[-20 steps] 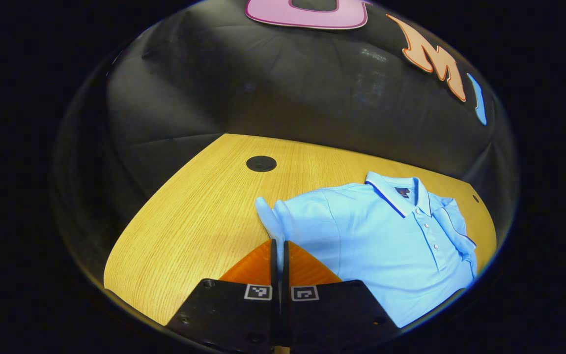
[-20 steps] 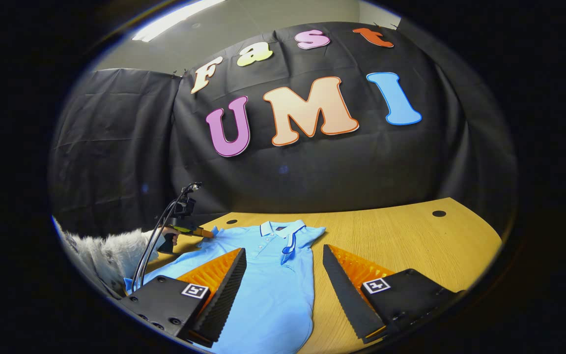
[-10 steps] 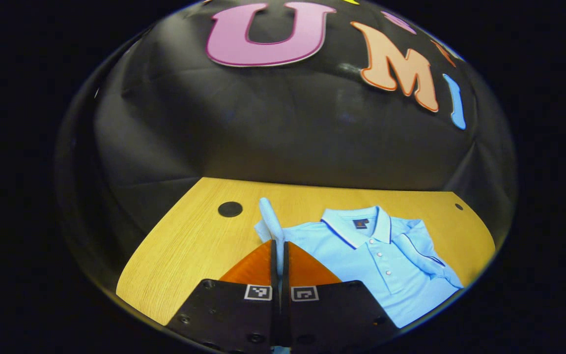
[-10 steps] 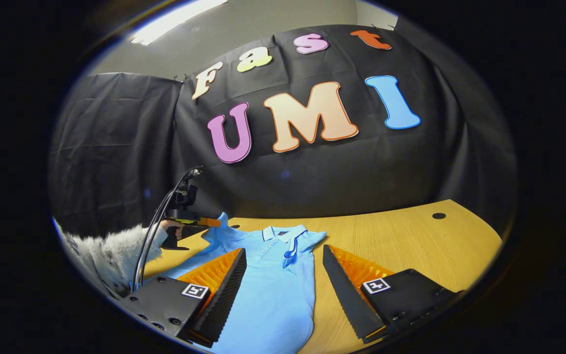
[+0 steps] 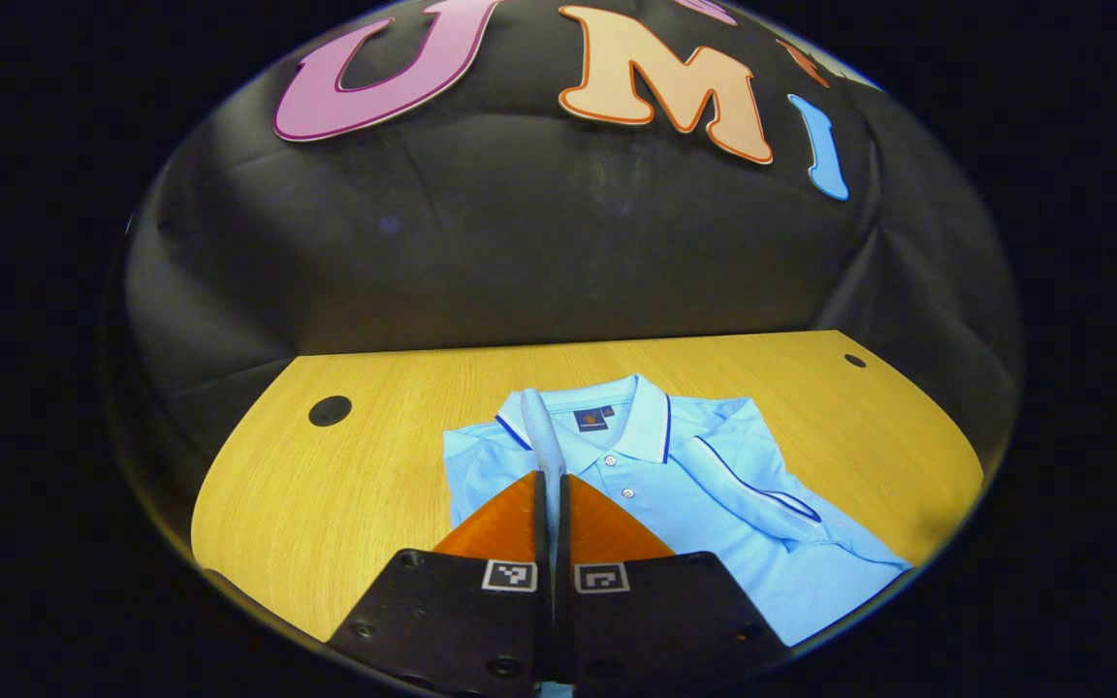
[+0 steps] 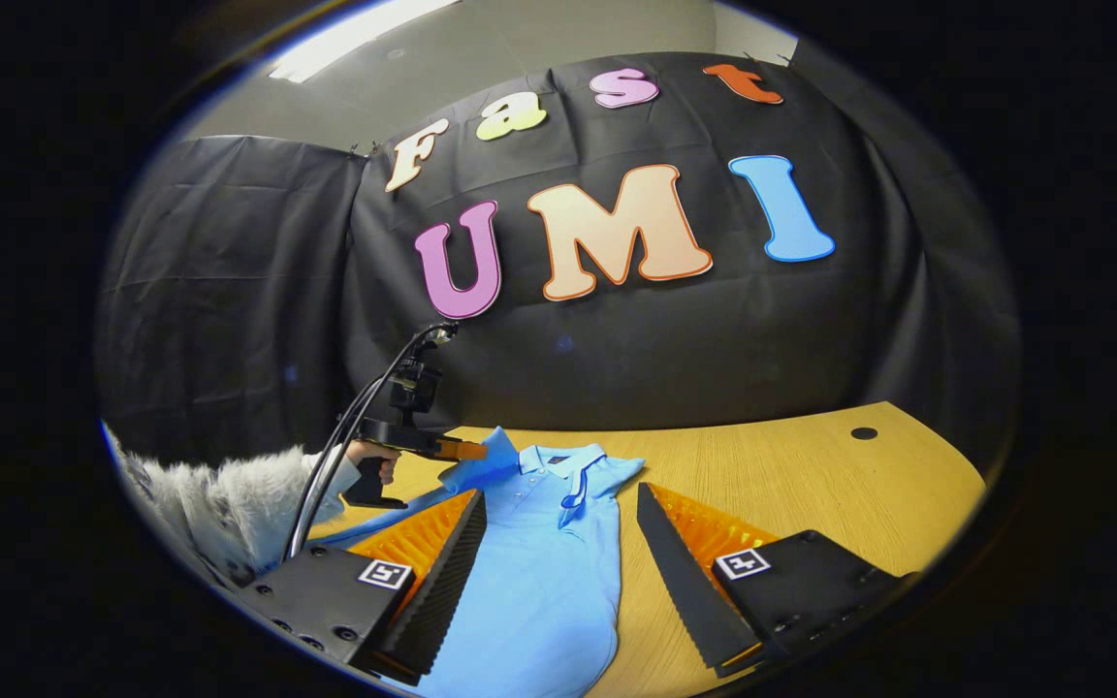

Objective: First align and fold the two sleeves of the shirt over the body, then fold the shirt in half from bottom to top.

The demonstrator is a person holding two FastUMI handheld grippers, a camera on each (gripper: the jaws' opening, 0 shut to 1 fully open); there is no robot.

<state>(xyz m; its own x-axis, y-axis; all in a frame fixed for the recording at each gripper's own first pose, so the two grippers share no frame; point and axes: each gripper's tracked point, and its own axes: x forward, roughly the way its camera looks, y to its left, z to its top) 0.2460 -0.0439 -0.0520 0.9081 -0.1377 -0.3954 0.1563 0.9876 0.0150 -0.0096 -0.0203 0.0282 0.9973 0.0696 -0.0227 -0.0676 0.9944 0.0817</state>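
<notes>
One light-blue polo shirt (image 5: 714,485) lay flat on the wooden table (image 5: 345,504), its left sleeve (image 5: 539,436) pinched between the closed fingers of the left gripper (image 5: 551,480) and raised over the collar area, while the right gripper (image 6: 558,562) hovered with jaws spread wide, the shirt's body lying between and beneath them untouched. Bare tabletop extended on both sides of the garment, wider toward the table's right edge in the right gripper view. Long axis ran from hem, nearest the grippers, to collar (image 6: 558,458), pointing at the black cloth wall (image 6: 617,349); the other sleeve (image 5: 762,490) lay folded across the chest.
</notes>
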